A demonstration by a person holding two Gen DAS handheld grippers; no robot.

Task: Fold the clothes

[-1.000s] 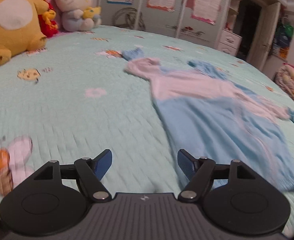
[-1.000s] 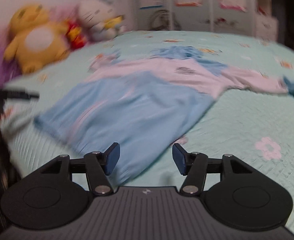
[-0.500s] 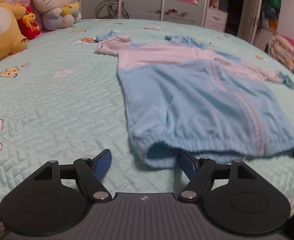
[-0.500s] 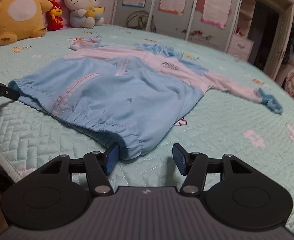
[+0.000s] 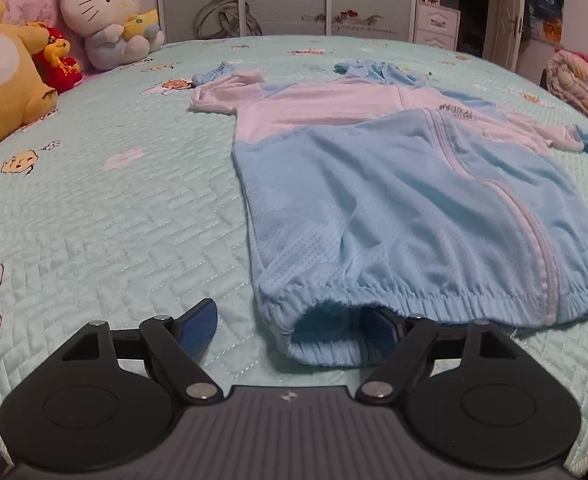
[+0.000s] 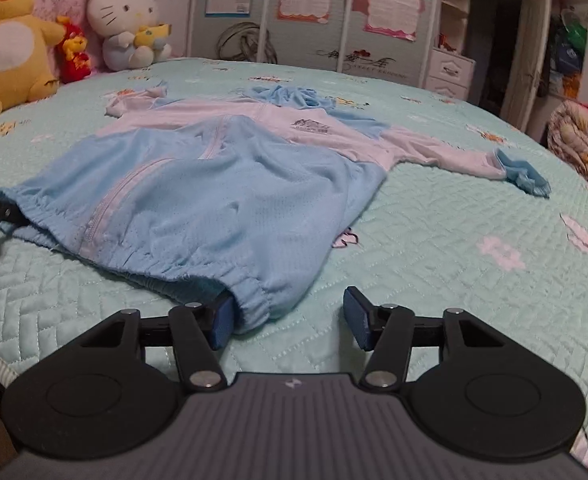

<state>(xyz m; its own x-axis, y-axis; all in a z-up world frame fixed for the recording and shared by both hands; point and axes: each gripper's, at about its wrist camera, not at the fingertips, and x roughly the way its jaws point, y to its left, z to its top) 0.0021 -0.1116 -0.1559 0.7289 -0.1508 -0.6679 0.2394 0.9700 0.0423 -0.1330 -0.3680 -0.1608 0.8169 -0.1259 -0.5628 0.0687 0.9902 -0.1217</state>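
Claws sit low at the near edge of the bed (image 5: 93, 208). The left claw (image 5: 289, 330) gapes wide around one hem corner of the jacket (image 5: 394, 208), one pad tucked inside the hem, not pinching. The right claw (image 6: 287, 318) is closing around the other hem corner, its pads not yet pressing. Beyond, the blue and pink jacket lies spread flat, sleeves out. Farthest back, stuffed toys (image 6: 127, 24) line the bed's head.
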